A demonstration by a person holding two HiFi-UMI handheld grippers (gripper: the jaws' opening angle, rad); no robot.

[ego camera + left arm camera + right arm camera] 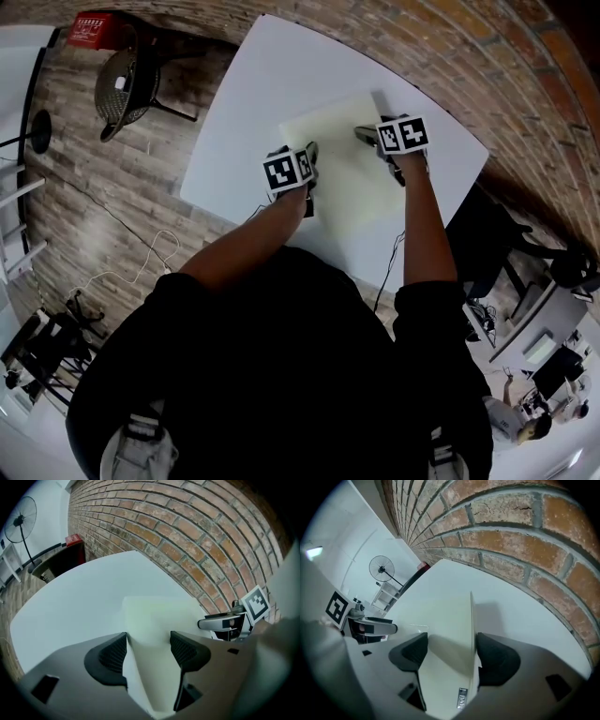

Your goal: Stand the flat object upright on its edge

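The white table (253, 103) carries one pale yellow-green flat board (347, 173), lying flat on its top.

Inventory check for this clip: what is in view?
flat board: one, pale yellow-green, lying on the table between both grippers
table: one, white, under the board
brick wall: one, red-brown, behind the table
mesh chair: one, dark, floor left of table
standing fan: one, black, far left
red box: one, red, by the chair
left gripper: one, grey, jaws open at board's left edge
right gripper: one, grey, jaws open at board's right edge
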